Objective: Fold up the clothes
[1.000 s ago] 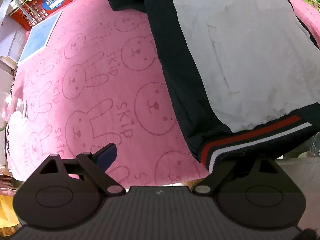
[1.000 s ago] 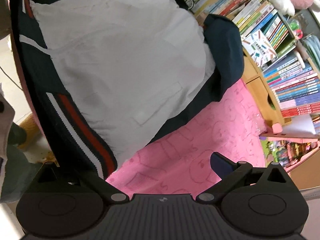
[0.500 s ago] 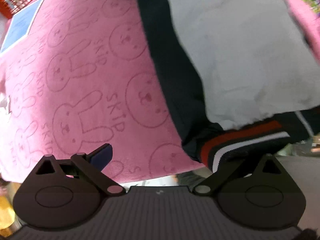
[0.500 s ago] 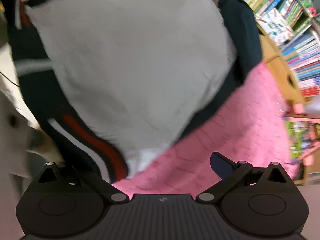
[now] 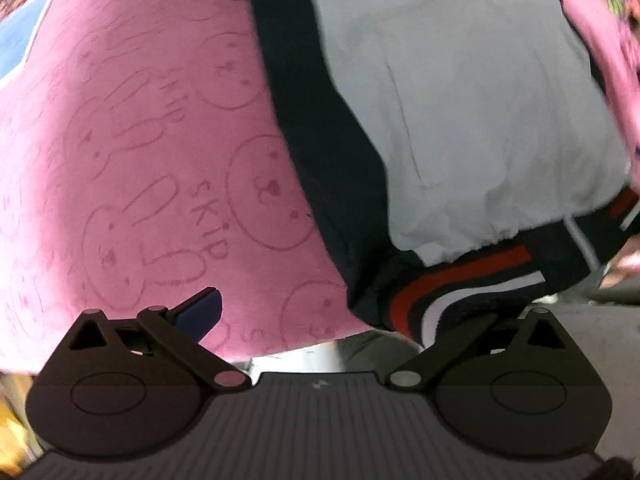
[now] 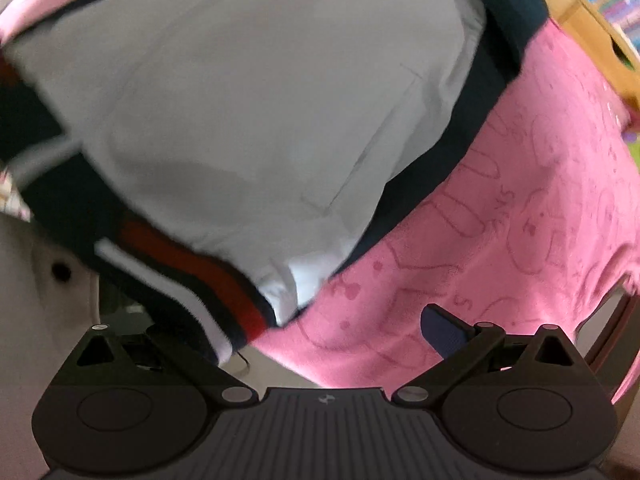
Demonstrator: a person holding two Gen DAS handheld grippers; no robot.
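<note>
A jacket lies flat on the pink blanket, with a grey body (image 5: 460, 112), navy sides and a red-and-white striped hem (image 5: 464, 284). My left gripper (image 5: 332, 316) is open at the hem's left corner; its left fingertip (image 5: 200, 310) rests over pink cloth, and the hem hides the right one. In the right wrist view the same jacket (image 6: 260, 100) fills the frame. My right gripper (image 6: 312, 336) stands open at the hem's (image 6: 192, 264) right corner. The hem hides its left finger, and the right fingertip (image 6: 440, 332) is over the blanket.
The pink blanket (image 5: 132, 168) printed with rabbits covers the table and hangs over its front edge (image 6: 360, 364). A blue sheet (image 5: 20, 44) lies at the far left. A wooden shelf (image 6: 592, 28) stands beyond the right side. A person's light garment (image 6: 44, 312) is close on the left.
Both grippers have moved in closer to the jacket's hem, and the jacket now fills more of each view. Both pairs of jaws stay wide apart.
</note>
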